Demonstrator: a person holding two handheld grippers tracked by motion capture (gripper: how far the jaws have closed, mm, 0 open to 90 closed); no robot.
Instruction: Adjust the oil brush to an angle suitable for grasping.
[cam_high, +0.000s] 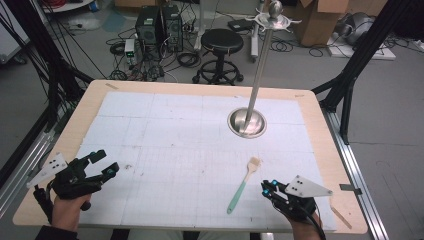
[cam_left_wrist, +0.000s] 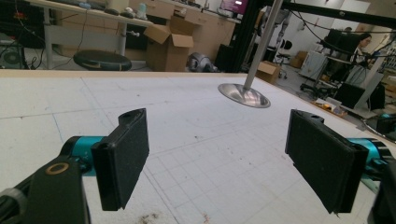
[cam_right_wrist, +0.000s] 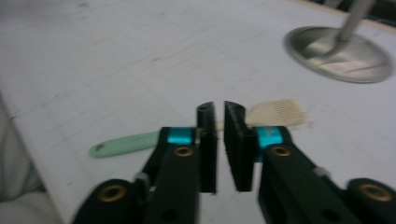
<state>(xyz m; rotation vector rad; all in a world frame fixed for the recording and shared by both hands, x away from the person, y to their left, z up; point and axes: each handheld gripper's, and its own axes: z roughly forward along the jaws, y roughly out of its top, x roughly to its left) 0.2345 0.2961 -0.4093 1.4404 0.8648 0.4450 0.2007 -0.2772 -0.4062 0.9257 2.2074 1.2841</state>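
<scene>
A brush (cam_high: 245, 182) with a mint-green handle and pale bristles lies flat on the white gridded mat (cam_high: 190, 135), right of centre near the front. My right gripper (cam_high: 267, 187) rests just right of its handle, shut with nothing between the jaws. In the right gripper view the brush (cam_right_wrist: 123, 143) lies crosswise behind the right gripper (cam_right_wrist: 219, 116), its bristles (cam_right_wrist: 280, 112) to the right. My left gripper (cam_high: 106, 161) sits at the front left, held by a hand, jaws wide open and empty. The left gripper view shows the left gripper (cam_left_wrist: 222, 154) over bare mat.
A metal stand with a round base (cam_high: 246, 122) and a tall pole rises at the mat's back right; its base (cam_left_wrist: 243, 94) (cam_right_wrist: 338, 56) lies ahead of both grippers. Beyond the wooden table edge (cam_high: 200, 87) stand a black stool (cam_high: 221, 42), computer cases and cardboard boxes.
</scene>
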